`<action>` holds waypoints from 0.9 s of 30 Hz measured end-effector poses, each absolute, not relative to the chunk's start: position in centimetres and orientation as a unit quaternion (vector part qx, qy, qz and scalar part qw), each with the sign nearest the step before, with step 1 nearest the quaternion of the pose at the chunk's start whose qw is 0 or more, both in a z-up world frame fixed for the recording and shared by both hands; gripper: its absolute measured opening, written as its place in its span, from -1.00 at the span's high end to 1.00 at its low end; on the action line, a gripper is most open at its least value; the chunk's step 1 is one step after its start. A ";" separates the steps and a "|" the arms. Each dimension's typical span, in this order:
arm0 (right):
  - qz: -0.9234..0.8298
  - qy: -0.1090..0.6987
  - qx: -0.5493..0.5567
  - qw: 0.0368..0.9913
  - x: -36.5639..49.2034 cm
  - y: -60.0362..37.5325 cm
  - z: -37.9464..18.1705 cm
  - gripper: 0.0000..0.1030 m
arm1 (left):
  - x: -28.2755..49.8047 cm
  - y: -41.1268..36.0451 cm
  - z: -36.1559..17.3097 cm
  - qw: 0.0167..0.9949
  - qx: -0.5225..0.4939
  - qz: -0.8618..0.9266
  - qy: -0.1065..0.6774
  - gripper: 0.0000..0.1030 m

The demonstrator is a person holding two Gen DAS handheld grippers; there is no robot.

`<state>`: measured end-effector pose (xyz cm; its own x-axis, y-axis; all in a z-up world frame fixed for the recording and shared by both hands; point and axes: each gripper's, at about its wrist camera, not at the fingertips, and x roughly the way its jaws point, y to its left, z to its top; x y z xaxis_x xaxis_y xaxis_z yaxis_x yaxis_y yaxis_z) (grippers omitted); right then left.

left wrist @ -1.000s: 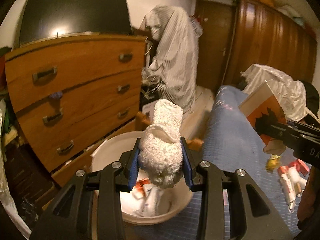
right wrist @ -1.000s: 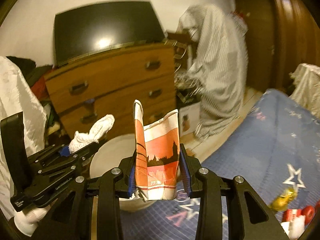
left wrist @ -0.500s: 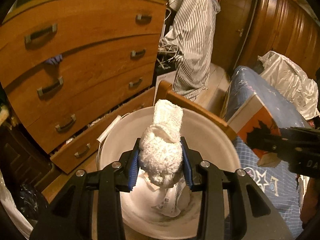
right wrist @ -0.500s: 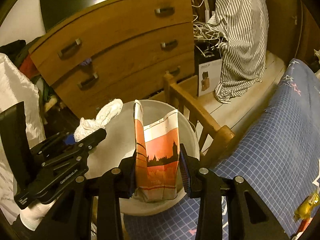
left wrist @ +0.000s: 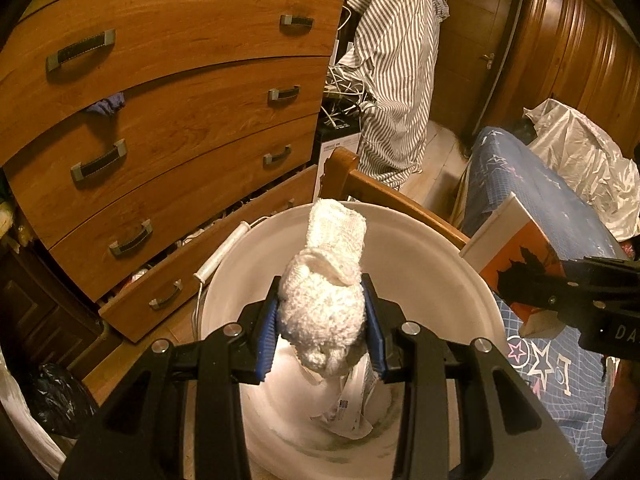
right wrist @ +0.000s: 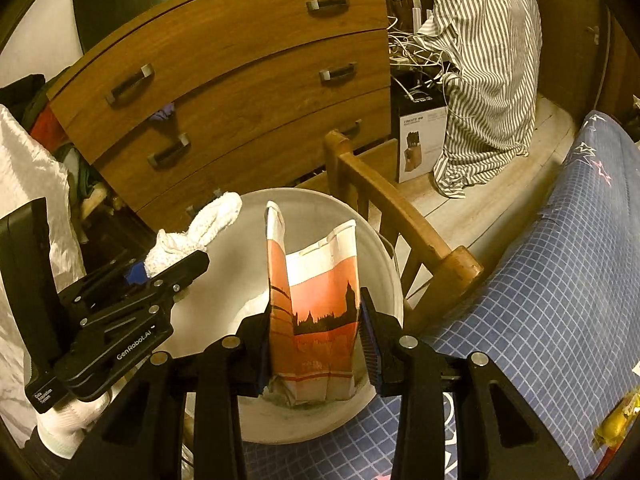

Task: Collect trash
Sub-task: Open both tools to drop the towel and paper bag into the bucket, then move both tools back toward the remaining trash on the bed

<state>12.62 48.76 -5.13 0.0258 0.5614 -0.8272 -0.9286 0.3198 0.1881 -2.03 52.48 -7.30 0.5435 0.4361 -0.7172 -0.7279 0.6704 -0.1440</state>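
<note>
A white bucket (left wrist: 440, 248) stands below both grippers, with crumpled paper scraps (left wrist: 352, 408) at its bottom. My left gripper (left wrist: 322, 308) hangs over the bucket with a bunched white cloth (left wrist: 336, 236) between its blue pads. Its jaws are opening, though the pads still touch the cloth. My right gripper (right wrist: 316, 320) is shut on an orange and white paper bag (right wrist: 316, 272) with a skyline print, held upright over the bucket (right wrist: 376, 240) near its rim. In the right wrist view the left gripper (right wrist: 176, 268) and the cloth (right wrist: 200, 224) show at the left.
A wooden dresser (left wrist: 160, 100) stands behind the bucket, its bottom drawer (left wrist: 200, 276) pulled out. A wooden bed frame (right wrist: 400, 216) and blue checked bedspread (right wrist: 540, 280) lie to the right, with a yellow wrapper (right wrist: 616, 420) on it. A striped shirt (left wrist: 392, 60) hangs further back.
Both grippers came down and forward over the bucket and tilted more steeply, so the bucket now fills the lower view. The cloth and the paper bag stay between their jaws.
</note>
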 end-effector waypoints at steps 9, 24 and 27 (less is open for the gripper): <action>0.556 0.428 -0.174 0.691 13.4 47.8 -3.9 -0.09 | -3.2 53.2 -6.8 0.844 -0.215 0.367 0.327 -0.24; 0.570 0.419 -0.183 0.683 12.6 47.4 -2.0 -0.73 | -3.9 52.8 -5.9 0.845 -0.214 0.371 0.319 -0.24; 0.572 0.417 -0.181 0.682 12.6 47.0 -1.7 -0.73 | -3.8 52.7 -6.0 0.846 -0.213 0.367 0.321 -0.24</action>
<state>12.61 46.99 -1.73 -0.0034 0.6295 -0.7770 -0.9320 0.2796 0.2306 -3.75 52.65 -6.03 0.5238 0.4850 -0.7003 -0.7591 0.6388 -0.1253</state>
